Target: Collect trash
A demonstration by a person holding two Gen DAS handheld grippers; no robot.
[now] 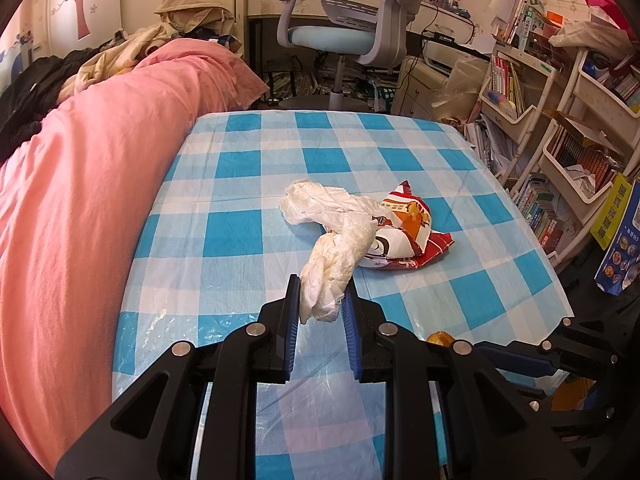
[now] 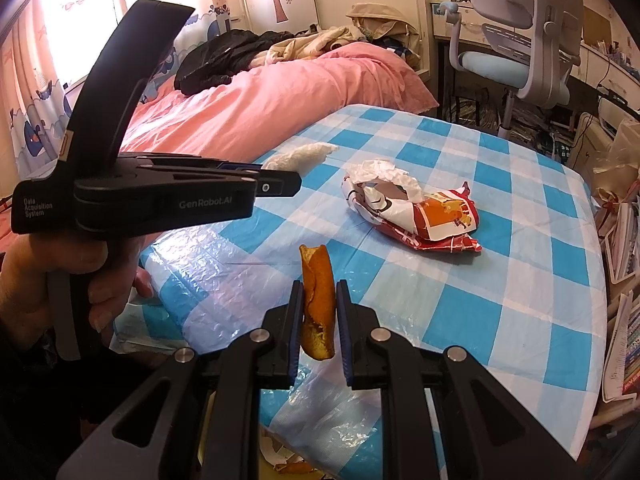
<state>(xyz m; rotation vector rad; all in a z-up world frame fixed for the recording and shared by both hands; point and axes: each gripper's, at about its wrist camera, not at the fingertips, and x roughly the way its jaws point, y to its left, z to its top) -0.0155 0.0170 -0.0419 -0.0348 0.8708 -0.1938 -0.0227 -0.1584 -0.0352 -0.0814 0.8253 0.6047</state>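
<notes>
Got my left gripper (image 1: 320, 300) clamped on a crumpled white tissue wad (image 1: 332, 256); right gripper (image 2: 319, 312) pinching a curled orange peel (image 2: 318, 300), both lifted off the checked blue plastic tablecloth (image 1: 248, 168) for binning; red-white snack wrapper (image 2: 432, 216) still lying there.

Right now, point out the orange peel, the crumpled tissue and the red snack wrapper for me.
orange peel (image 2: 318, 300): right wrist view, on its middle, between the right claw's pads.
crumpled tissue (image 1: 326, 280): left wrist view, on the lower wad, held in the left claw.
red snack wrapper (image 2: 440, 216): right wrist view, on its printed face.
</notes>
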